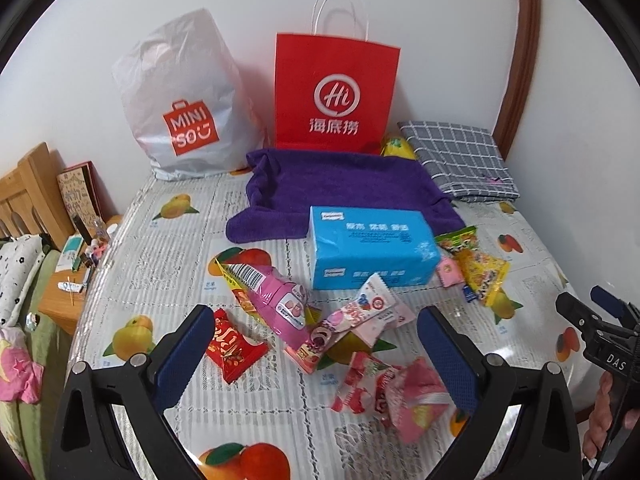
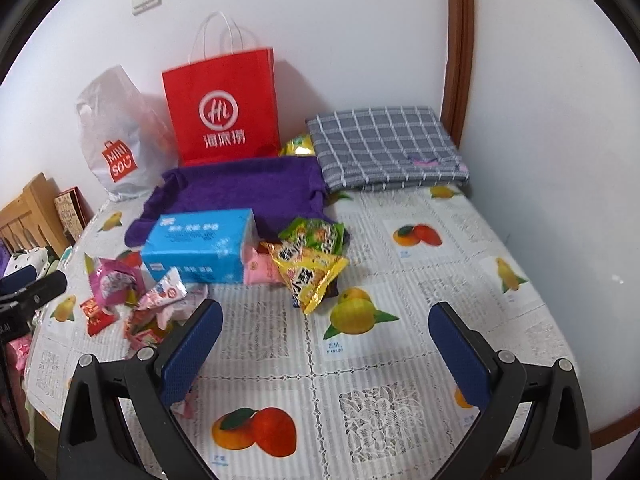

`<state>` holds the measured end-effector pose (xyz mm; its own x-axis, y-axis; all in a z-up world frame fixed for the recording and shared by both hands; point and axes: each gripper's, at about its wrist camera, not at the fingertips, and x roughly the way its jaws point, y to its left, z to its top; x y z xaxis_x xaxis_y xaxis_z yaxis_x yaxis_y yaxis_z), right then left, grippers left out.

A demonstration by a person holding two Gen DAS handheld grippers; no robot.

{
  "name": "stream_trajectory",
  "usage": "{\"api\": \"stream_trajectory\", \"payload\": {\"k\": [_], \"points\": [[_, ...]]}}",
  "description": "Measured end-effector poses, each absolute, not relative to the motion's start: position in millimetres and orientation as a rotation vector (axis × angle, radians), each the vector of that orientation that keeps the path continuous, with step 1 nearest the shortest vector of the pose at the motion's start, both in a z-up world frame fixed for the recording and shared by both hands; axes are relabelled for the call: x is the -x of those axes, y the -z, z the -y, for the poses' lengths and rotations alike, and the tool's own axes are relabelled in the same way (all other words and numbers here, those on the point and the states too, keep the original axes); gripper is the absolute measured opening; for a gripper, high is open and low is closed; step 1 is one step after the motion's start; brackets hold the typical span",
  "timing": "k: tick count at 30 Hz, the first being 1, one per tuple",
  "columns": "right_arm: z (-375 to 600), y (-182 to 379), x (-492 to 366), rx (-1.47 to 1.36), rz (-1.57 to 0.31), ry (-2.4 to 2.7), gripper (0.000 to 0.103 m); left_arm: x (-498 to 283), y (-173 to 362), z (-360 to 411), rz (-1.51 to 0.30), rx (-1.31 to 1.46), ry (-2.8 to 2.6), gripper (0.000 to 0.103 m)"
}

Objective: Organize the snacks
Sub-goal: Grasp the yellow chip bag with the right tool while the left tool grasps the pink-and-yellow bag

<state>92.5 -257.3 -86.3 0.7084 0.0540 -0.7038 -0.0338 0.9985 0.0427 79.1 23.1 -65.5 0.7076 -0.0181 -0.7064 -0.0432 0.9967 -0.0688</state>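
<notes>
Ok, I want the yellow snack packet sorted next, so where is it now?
In the right wrist view the yellow snack packet lies left of centre on the table, just right of the blue tissue box, overlapping the green packet.

Home bedroom. Wooden headboard (image 1: 24, 192) and patterned bedding (image 1: 16, 280) at left, cluttered nightstand (image 1: 64, 296) beside a table with a fruit-print tablecloth (image 1: 168, 248). Shopping bags (image 1: 336, 92) lean against the white wall (image 1: 440, 20)

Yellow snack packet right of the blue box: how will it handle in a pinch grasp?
The yellow snack packet looks like glossy crinkled film, so probably floppy, light and somewhat slippery. It overlaps the green packet behind it, so dragging may shift that too. Lying flat, it is unlikely to roll.
</notes>
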Motion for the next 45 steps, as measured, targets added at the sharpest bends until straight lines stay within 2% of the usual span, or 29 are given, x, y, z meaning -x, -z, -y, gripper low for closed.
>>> {"api": "stream_trajectory", "payload": {"k": [5,20,28,29,32,34,36,41,43,45], "points": [[262.5,114.0,-117.5,-0.065,-0.832,-0.065,0.097,-97.8,82.7,-29.9,-0.813,0.087,-0.021,0.100],[255.4,170.4,-198.0,-0.177,-0.910,-0.122,0.097,-142.5,108.5,-54.8,-0.842,0.104,-0.043,0.100],[245.1,179.6,-214.5,-0.191,-0.911,-0.154,0.097,-152.9,118.9,-62.7,-0.864,0.122,-0.036,0.100],[243.4,180.6,-215.9,-0.187,-0.913,-0.157,0.094,-151.9,119.8,-63.3,-0.866,0.122,-0.036,0.100],[239.9,182.5,-217.8,-0.183,-0.928,-0.180,0.071,-151.6,122.2,-64.6,-0.874,0.123,-0.036,0.100],[238.7,180.7,-216.8,-0.175,-0.925,-0.188,0.064,-150.9,123.9,-65.8,-0.882,0.123,-0.035,0.100],[237.6,177.8,-214.3,-0.162,-0.923,-0.193,0.052,-148.2,125.1,-67.0,-0.887,0.119,-0.039,0.100],[236.3,165.4,-201.1,-0.137,-0.887,-0.197,0.050,-137.6,123.0,-71.0,-0.895,0.107,-0.056,0.100],[236.7,162.3,-196.7,-0.138,-0.880,-0.198,0.043,-132.6,121.0,-74.2,-0.893,0.107,-0.059,0.100],[236.7,159.4,-191.7,-0.135,-0.879,-0.199,0.032,-127.4,119.1,-76.8,-0.891,0.112,-0.061,0.100]]}}
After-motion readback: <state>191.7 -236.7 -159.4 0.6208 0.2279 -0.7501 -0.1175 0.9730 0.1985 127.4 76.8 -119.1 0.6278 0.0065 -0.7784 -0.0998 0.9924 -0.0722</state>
